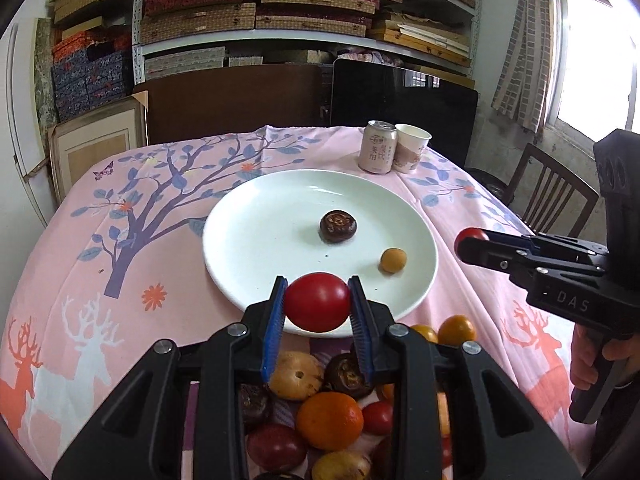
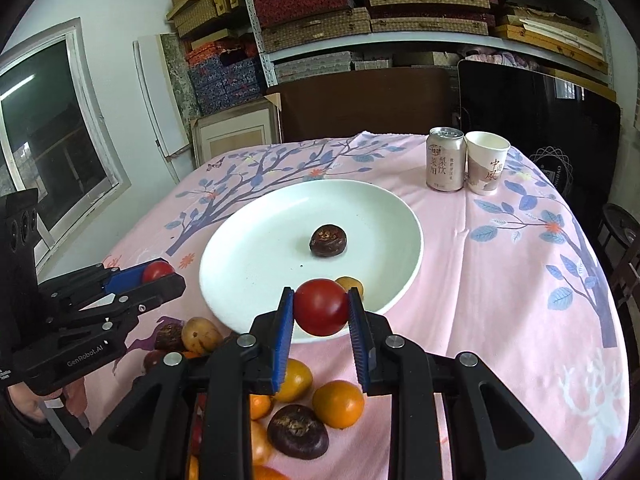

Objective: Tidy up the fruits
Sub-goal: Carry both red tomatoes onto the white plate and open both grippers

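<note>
Two black plastic grippers, left gripper [image 1: 318,304] with blue ridged pads and round silver screws near the white plate [image 1: 256,240], right gripper [image 2: 320,306] just the same, white letters "DAS" and "GenRobot.AI" on their sides

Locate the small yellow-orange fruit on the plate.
In the left wrist view the small yellow-orange fruit lies on the white plate, near its right rim, just right of the dark brown fruit.
</note>
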`<state>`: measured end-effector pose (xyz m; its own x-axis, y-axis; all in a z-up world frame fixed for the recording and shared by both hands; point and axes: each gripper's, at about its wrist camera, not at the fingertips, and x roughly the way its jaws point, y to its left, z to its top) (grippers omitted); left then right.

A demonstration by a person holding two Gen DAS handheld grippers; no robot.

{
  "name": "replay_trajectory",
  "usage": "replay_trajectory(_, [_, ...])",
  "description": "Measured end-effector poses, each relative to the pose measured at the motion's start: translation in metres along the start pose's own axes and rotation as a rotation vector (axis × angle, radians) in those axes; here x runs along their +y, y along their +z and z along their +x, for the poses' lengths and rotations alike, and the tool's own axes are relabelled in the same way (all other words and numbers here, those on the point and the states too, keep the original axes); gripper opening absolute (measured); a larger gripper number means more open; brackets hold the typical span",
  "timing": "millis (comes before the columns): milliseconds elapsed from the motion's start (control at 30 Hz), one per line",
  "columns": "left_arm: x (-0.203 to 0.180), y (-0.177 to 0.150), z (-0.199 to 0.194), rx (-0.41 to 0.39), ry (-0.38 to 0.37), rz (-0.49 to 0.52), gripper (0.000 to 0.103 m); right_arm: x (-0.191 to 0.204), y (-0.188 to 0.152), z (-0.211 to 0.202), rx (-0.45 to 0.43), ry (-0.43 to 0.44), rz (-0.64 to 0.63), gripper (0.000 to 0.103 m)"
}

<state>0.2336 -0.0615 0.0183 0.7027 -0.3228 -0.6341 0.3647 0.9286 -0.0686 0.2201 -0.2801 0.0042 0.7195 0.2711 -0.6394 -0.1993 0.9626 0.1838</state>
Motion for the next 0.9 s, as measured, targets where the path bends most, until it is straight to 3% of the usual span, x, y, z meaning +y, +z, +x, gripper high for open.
replay_trajectory(133, [0.012, 0.006, 0.025, 0.012, 0.038, -0.026, 0.03, -0.001, 0.005, 0.018, 0.017, -0.024, -0.006, 0.027])
replay_trajectory(367, [0.024, 0.011, 0.048, 0.013, 0.029, -0.088, 0.03, -0.005, 0.011, 0.037, 0.015, -0.032, 0.012, 0.027])
replay_trajectory(533, [0.021, 0.005, 0.055, 0.029, 0.051, -0.06, 0.03, -0.004, 0.008, 0.048, 0.042, -0.016, 0.029, 0.027])
replay_trajectory(900, [0.015, 0.004, 0.055, 0.036, 0.021, -0.046, 0.03, -0.005, 0.004, 0.057, 0.063, 0.003, 0.041, 0.027])
